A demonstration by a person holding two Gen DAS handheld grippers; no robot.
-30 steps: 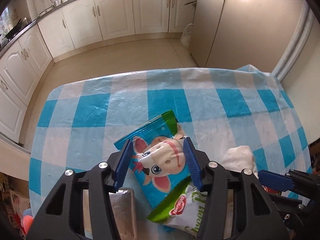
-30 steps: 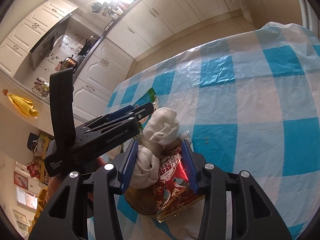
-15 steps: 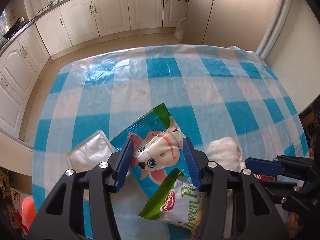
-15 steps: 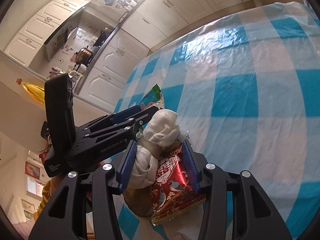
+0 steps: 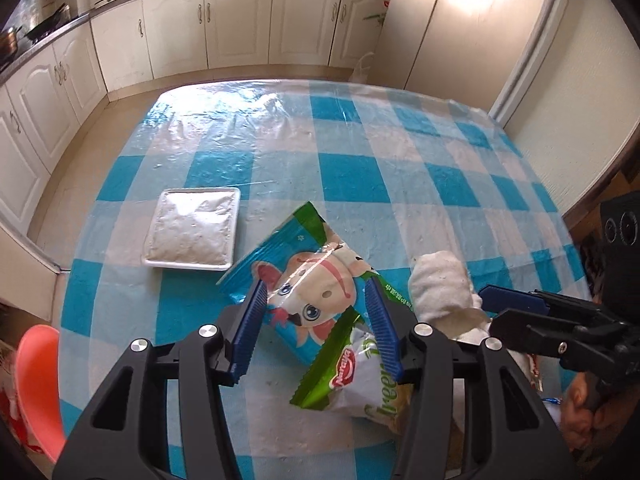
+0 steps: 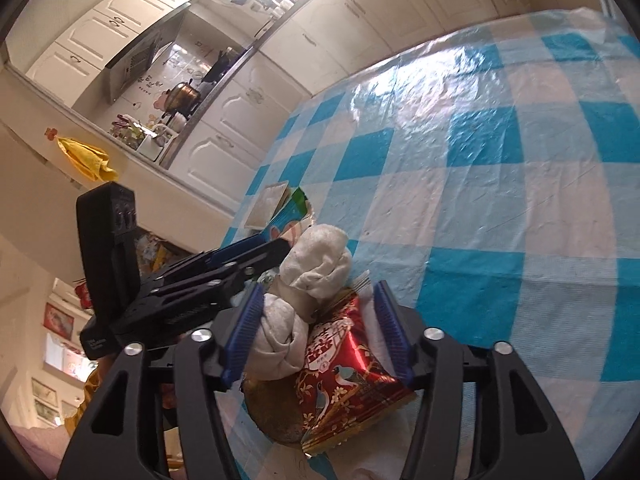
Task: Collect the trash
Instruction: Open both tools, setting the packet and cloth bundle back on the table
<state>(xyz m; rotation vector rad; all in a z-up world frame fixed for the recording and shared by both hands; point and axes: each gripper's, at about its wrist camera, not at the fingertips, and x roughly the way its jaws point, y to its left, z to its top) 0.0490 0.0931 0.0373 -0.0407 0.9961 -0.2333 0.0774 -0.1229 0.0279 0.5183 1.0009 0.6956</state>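
My left gripper (image 5: 316, 330) is shut on two wrappers: a blue one with a cartoon cow (image 5: 310, 280) and a green-and-white pea snack bag (image 5: 360, 376). It holds them above the checked tablecloth (image 5: 352, 172). My right gripper (image 6: 320, 332) is shut on a crumpled white cloth (image 6: 308, 288) and a red foil wrapper (image 6: 344, 368); a brown round thing (image 6: 268, 408) lies under them. The cloth (image 5: 436, 284) and right gripper (image 5: 520, 308) show at the right of the left wrist view. A silver foil packet (image 5: 192, 234) lies flat on the table, left of the cow wrapper.
White kitchen cabinets (image 5: 236, 28) run along the far wall and left side. A tall cream cupboard (image 5: 452, 28) stands past the table's far right corner. An orange plastic chair (image 5: 36, 380) sits at the table's near left edge.
The left gripper has lifted and pulled back with its wrappers, so more of the table shows. The silver foil packet has come into full view, lying on the table. The right gripper keeps its hold.
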